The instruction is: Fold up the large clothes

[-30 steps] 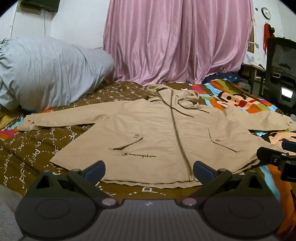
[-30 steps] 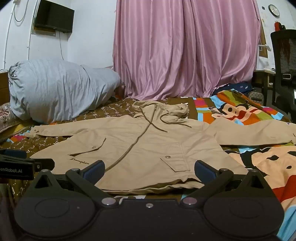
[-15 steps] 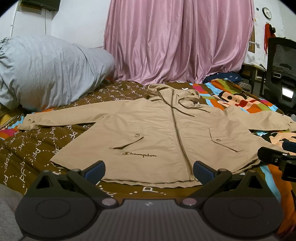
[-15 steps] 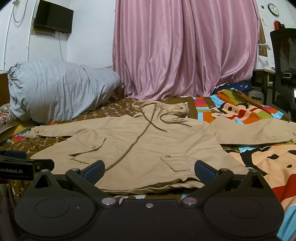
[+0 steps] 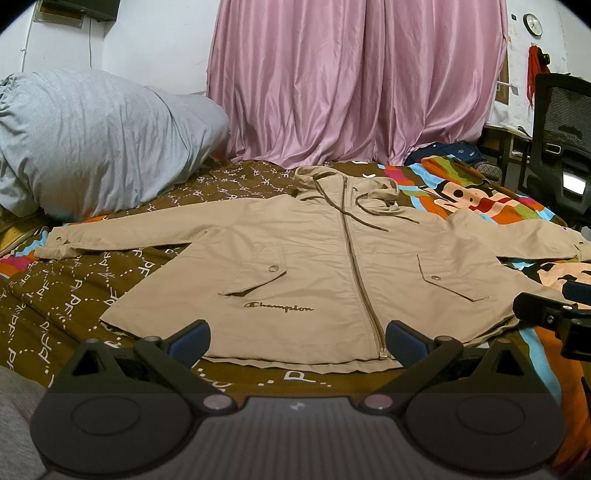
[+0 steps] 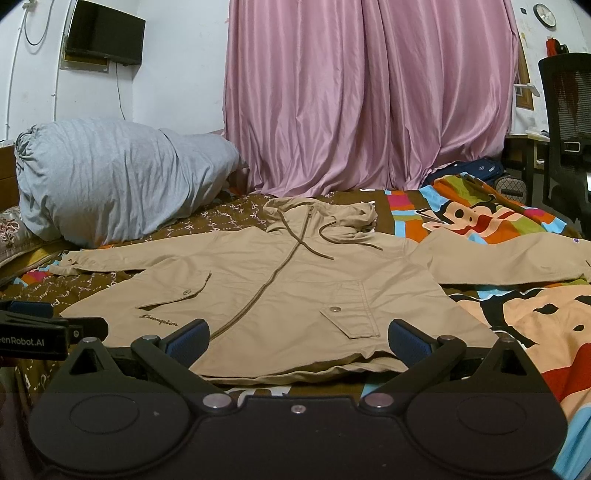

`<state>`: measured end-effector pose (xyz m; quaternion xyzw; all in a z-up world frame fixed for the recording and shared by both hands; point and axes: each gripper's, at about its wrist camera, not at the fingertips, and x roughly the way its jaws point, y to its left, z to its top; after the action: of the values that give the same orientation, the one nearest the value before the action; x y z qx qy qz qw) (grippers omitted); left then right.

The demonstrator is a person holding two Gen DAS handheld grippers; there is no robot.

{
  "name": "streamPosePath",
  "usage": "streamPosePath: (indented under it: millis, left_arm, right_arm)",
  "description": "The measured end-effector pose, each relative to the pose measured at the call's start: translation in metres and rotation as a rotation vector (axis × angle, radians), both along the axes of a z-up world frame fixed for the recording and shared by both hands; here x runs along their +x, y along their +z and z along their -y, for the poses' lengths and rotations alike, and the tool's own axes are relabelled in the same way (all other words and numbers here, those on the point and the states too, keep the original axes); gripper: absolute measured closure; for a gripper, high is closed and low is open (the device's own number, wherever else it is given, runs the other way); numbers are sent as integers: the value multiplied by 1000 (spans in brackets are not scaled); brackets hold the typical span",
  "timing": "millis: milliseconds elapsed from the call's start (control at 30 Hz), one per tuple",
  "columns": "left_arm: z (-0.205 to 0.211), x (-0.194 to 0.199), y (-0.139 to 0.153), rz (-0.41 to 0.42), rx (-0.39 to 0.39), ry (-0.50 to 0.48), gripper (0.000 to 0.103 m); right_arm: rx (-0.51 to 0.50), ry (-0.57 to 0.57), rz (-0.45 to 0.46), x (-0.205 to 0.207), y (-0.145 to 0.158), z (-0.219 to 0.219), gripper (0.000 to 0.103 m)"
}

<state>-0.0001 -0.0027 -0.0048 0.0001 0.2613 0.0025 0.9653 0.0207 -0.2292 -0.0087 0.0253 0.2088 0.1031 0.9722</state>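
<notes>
Nearest us: we see the left gripper (image 5: 297, 341) low over the bed's front edge, its blue-padded fingers (image 5: 188, 338) spread wide with nothing between them.
Right gripper: we find the right gripper (image 6: 297, 341) just as wide apart and empty; its tip also shows at the right edge of the left wrist view, and the left one's body at the left edge of the right wrist view.
Hem: we see the bottom edge of the tan jacket (image 5: 314, 266) just past both sets of fingertips, not touched by either.
Jacket: we see it laid flat and front up on the bed, zipped closed, with "Champion" stitched above the hem and a snap pocket flap on each side of the zipper.
Sleeves: we see both stretched outward, one over the brown patterned bedspread (image 5: 62, 295), the other over the colourful cartoon blanket (image 6: 535, 325).
Hood: we see it bunched at the far end of the jacket, drawstrings trailing across the chest.
Left rear: we see a large grey bundle of bedding (image 5: 96, 140) resting on the bed.
Behind: we see a pink curtain (image 5: 354, 81) hanging to the mattress.
Far right: we see a black mesh chair (image 5: 561, 118).
Far wall: we see a dark screen (image 6: 105, 33) mounted high on the left and a round clock (image 6: 549, 14) high on the right.
</notes>
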Motion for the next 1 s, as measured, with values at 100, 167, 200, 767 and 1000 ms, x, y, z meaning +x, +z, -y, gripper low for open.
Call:
streamPosePath:
  millis: [100, 167, 200, 767, 1000]
  left_arm:
    - [0, 0, 0, 0, 0, 1, 1]
    - [0, 0, 1, -1, 0, 1, 0]
    - [0, 0, 0, -1, 0, 1, 0]
    - [0, 0, 1, -3, 0, 1, 0]
    - [0, 0, 1, -4, 0, 1, 1]
  right_arm:
    - [1, -1, -1, 0, 0, 0, 1]
    - [1, 0, -1, 0, 2, 0, 1]
    - [1, 0, -1, 0, 3, 0, 1]
    - [3, -3, -10, 1, 0, -1, 0]
    - [4, -3, -12, 2, -1, -1, 0]
